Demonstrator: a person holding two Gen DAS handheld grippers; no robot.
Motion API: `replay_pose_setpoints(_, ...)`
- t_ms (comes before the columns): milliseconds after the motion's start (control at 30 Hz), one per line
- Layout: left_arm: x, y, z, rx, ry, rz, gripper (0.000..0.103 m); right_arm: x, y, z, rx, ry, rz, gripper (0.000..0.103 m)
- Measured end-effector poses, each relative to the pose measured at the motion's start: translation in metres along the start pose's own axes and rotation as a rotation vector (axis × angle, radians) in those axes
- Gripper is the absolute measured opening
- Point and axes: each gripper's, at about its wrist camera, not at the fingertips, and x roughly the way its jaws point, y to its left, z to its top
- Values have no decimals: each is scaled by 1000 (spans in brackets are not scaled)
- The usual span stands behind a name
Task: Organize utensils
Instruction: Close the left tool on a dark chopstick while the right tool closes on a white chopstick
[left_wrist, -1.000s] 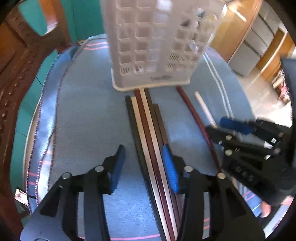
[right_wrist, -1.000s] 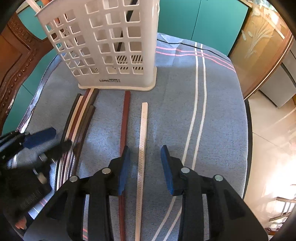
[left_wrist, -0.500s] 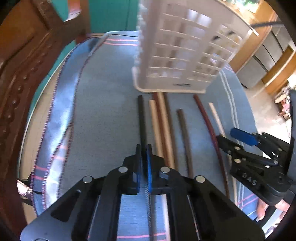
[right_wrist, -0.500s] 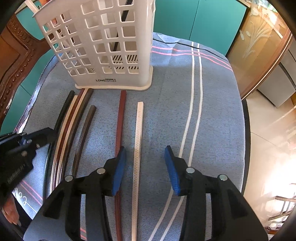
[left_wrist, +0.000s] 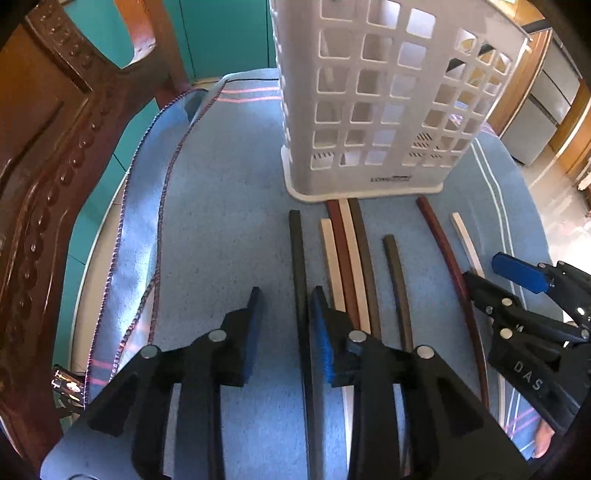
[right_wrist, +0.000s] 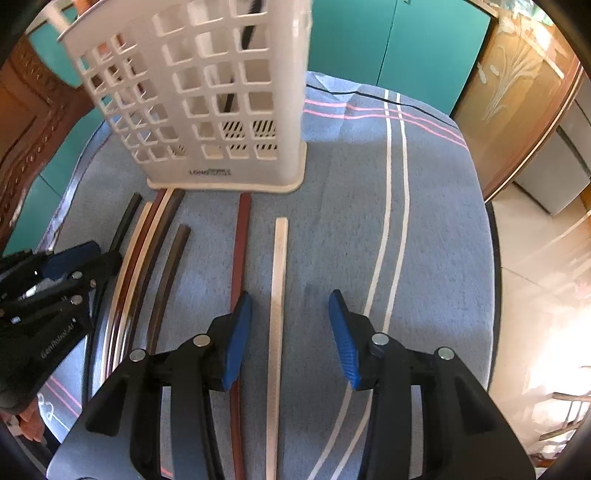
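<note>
Several chopsticks lie side by side on the blue cloth in front of a white lattice basket (left_wrist: 380, 110) (right_wrist: 207, 103). My left gripper (left_wrist: 284, 317) is open; the black chopstick (left_wrist: 297, 251) lies on the cloth between its fingers, close to the right one. My right gripper (right_wrist: 290, 325) is open and straddles the pale chopstick (right_wrist: 279, 280), with the red-brown chopstick (right_wrist: 240, 236) by its left finger. A dark stick stands inside the basket (right_wrist: 236, 85). Each gripper shows in the other's view, the right gripper (left_wrist: 524, 295) and the left gripper (right_wrist: 55, 280).
The round table (right_wrist: 495, 280) is covered with a blue striped cloth (left_wrist: 221, 206). A carved wooden chair (left_wrist: 44, 155) stands close at the left. Teal cabinet doors (right_wrist: 388, 33) are behind; the floor drops off at the right.
My left gripper shut around the black chopstick half a second ago and has opened again, the chopstick still on the cloth. My right gripper stays open over the pale chopstick.
</note>
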Motion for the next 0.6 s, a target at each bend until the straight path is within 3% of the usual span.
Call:
replay_pose_setpoints(33,1,0,1,1,1,10,33,0,-2,1,-2,-1,4,43)
replay_pose_setpoints(133,3,0,2,-4,0,20,41,-1,-7,4,-1,-7,18,24)
replay_pose_setpoints(167,3,2,3,-11,2,17,44,-1,-10,4,5,-3,48,22)
replay_pose_setpoints(233,4,8,5,-24,4,11,48,-3,-16,6,33,4,95,23)
replay_pose_setpoints(367,6,9,8,-18,4,10,48,-4,-28,10,82,-10,89,27)
replay_pose_setpoints(600,6,9,8,-15,-16,14,51,0,-4,11,-44,-41,-68,27)
